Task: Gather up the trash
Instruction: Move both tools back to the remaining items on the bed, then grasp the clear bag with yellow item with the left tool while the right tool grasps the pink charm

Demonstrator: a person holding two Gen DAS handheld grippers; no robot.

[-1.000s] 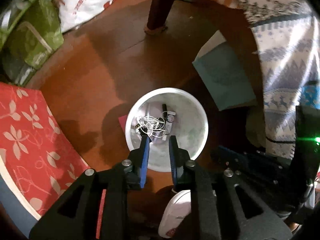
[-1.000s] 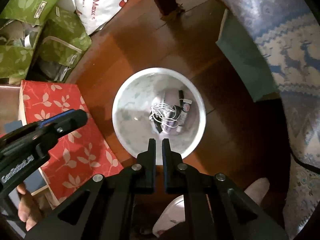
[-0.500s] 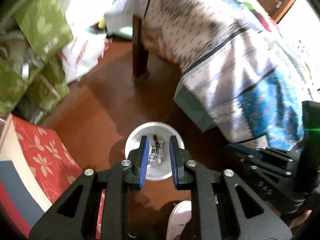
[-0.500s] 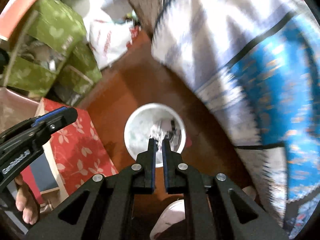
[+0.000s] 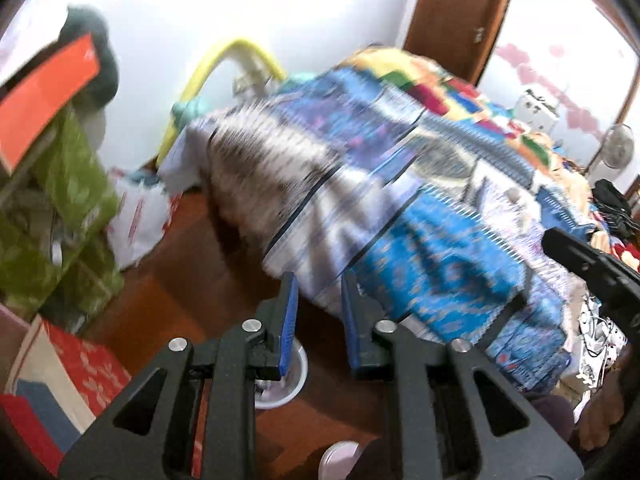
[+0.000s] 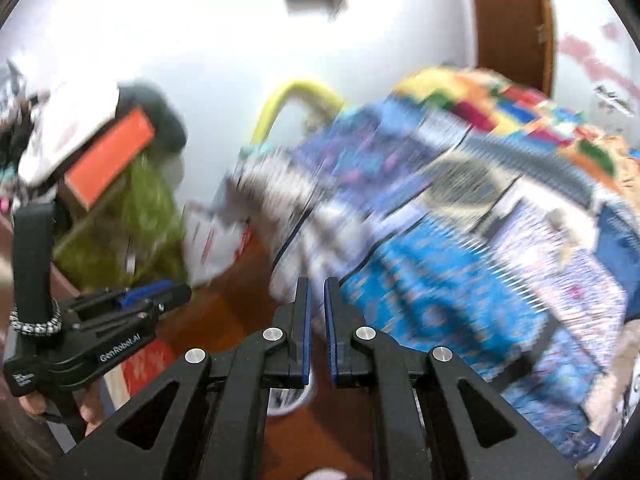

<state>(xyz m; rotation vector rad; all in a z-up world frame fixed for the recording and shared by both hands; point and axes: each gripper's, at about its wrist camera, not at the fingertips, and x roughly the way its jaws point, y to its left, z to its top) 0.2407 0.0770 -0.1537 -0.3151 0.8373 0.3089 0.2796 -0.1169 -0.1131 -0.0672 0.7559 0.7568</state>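
Observation:
The white trash bin (image 5: 298,376) stands on the wooden floor far below and shows only in part behind my left gripper's fingers; in the right wrist view the bin (image 6: 290,400) peeks out under the fingers. My left gripper (image 5: 318,280) hangs high above the floor. Its jaws are opening and nothing is between the blue pads (image 5: 289,320). My right gripper (image 6: 317,286) is shut and holds nothing. The left gripper (image 6: 160,294) also shows at the left of the right wrist view, and the right gripper's black body (image 5: 592,268) at the right of the left wrist view.
A bed under a blue patterned blanket (image 5: 440,240) fills the right side. Green bags (image 5: 68,216), a white plastic bag (image 5: 136,220) and a red floral box (image 5: 80,360) crowd the left. A white shoe (image 5: 340,456) is at the bottom. The frames are motion-blurred.
Both grippers have risen away from the bin and tilted upward, so the bed and wall now fill the views. The bin has shrunk toward the bottom. The left jaws stand wider.

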